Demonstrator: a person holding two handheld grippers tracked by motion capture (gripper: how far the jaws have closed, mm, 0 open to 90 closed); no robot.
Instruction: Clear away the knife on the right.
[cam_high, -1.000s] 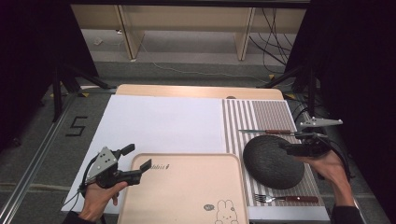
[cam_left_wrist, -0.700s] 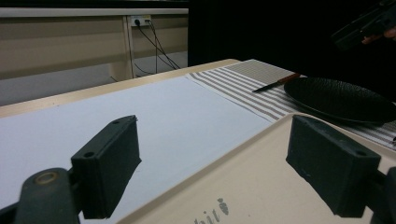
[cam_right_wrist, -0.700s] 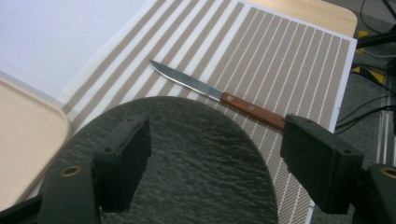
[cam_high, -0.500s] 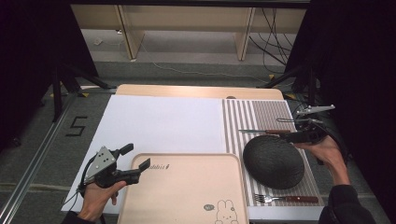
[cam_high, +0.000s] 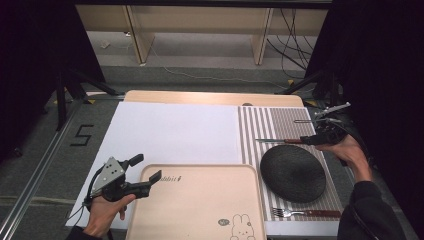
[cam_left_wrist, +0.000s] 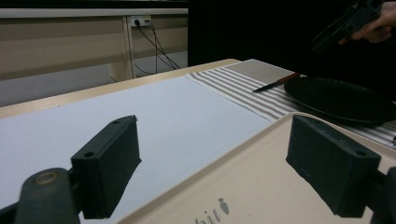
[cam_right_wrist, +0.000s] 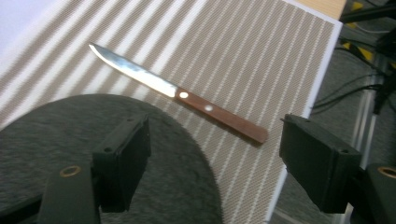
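Smooth white sheet (cam_high: 170, 131) over wooden table (cam_high: 210, 97), pale rounded tray (cam_high: 200, 200), woven striped mat (cam_high: 285, 125), round matte black plate (cam_high: 293, 173), left gripper (cam_high: 146, 174) wide open, empty, straddling tray corner, right gripper (cam_right_wrist: 212, 154) wide open, empty, above steel-bladed, wooden-handled knife (cam_right_wrist: 180, 95) lying flat on mat just beyond plate.

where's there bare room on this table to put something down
The white sheet is bare from the far table edge down to the tray; the tray is bare too. The striped mat is crowded: knife, black plate, fork, with a free strip at its far end.
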